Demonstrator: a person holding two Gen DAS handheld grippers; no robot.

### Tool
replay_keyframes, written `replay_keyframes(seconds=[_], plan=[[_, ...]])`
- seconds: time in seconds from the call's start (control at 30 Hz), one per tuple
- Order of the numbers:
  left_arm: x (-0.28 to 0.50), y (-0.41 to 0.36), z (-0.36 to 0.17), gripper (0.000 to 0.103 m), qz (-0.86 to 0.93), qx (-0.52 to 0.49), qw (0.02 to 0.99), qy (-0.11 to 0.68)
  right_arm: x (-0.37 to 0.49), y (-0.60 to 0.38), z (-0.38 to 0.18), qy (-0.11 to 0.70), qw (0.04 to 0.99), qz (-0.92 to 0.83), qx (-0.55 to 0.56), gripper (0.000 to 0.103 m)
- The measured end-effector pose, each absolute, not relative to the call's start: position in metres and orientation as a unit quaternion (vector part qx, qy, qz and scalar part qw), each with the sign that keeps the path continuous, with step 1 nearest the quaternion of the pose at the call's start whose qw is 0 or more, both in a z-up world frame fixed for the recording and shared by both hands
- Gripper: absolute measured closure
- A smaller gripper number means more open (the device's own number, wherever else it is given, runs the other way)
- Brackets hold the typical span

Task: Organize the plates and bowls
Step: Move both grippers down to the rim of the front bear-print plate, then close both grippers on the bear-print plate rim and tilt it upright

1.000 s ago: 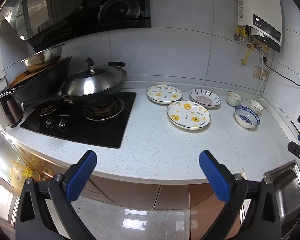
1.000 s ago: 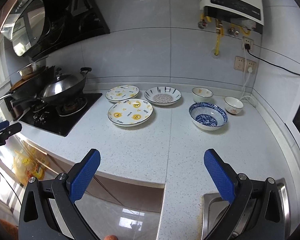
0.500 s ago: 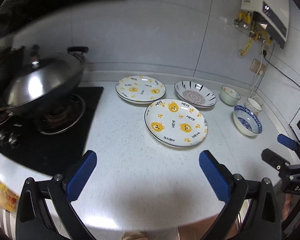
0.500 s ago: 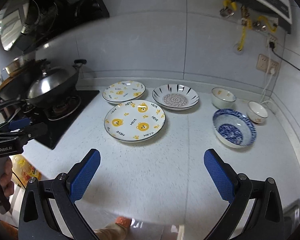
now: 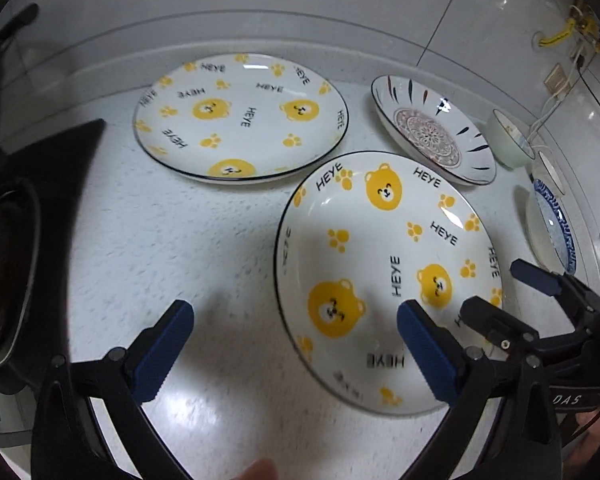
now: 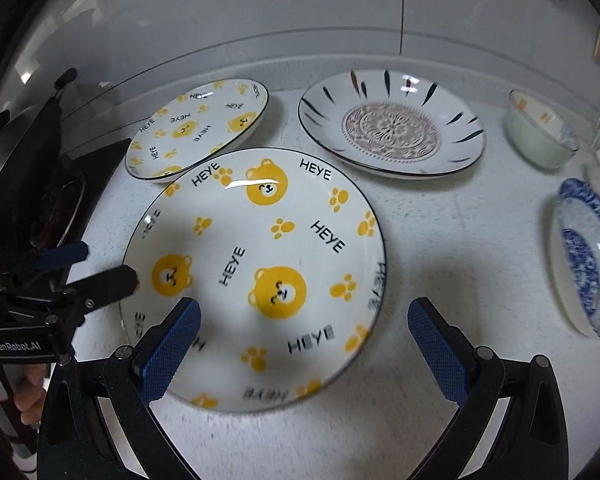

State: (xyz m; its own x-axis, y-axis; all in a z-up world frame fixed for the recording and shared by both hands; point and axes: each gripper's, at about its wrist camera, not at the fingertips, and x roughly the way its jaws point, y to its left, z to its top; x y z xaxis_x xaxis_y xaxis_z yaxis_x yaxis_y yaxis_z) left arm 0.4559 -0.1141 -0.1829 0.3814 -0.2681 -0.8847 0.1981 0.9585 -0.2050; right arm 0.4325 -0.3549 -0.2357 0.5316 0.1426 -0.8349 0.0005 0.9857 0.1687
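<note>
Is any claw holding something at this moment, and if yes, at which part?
Nothing is held. The left claw and the right claw are both open, hovering at the near bear plate without closing on its rim.

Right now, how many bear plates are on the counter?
2. The near bear plate lies under both grippers; the far bear plate lies behind it to the left, beside the stove. None seems hidden.

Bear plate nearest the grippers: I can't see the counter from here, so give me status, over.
Left gripper and right gripper both open, empty. Near bear plate flat on counter, ungripped. Second bear plate just behind it; nothing in the way.
</note>
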Motion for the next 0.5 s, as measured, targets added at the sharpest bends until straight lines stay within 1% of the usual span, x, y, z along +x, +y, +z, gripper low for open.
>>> replay_keyframes(seconds=[0.13, 0.2, 0.27, 0.3, 0.33, 0.37, 0.43, 0.47, 0.5], plan=[[0.472, -0.119, -0.195, 0.002, -0.156, -0.061, 0.808, 0.565, 0.450, -0.363, -0.245, 0.501, 0.857, 0.054, 0.104, 0.001], [0.477, -0.121, -0.200, 0.005, -0.165, -0.074, 0.797, 0.576, 0.455, -0.367, -0.250, 0.515, 0.846, 0.068, 0.122, 0.003], [0.481, -0.121, -0.205, 0.008, -0.172, -0.093, 0.785, 0.588, 0.458, -0.371, -0.254, 0.524, 0.838, 0.081, 0.129, 0.014], [0.484, -0.121, -0.207, 0.010, -0.174, -0.103, 0.779, 0.594, 0.460, -0.371, -0.257, 0.529, 0.834, 0.087, 0.130, 0.026], [0.486, -0.122, -0.209, 0.011, -0.174, -0.109, 0.776, 0.596, 0.462, -0.372, -0.259, 0.535, 0.831, 0.088, 0.129, 0.034], [0.487, -0.122, -0.208, 0.013, -0.174, -0.109, 0.779, 0.592, 0.464, -0.374, -0.261, 0.538, 0.828, 0.089, 0.127, 0.038], [0.492, -0.123, -0.209, 0.018, -0.182, -0.122, 0.772, 0.597, 0.465, -0.379, -0.261, 0.538, 0.829, 0.091, 0.121, 0.051], [0.495, -0.123, -0.209, 0.018, -0.186, -0.131, 0.767, 0.600, 0.466, -0.383, -0.261, 0.539, 0.828, 0.094, 0.123, 0.054], [0.498, -0.124, -0.209, 0.018, -0.193, -0.141, 0.761, 0.603, 0.467, -0.387, -0.261, 0.539, 0.827, 0.098, 0.126, 0.061]])
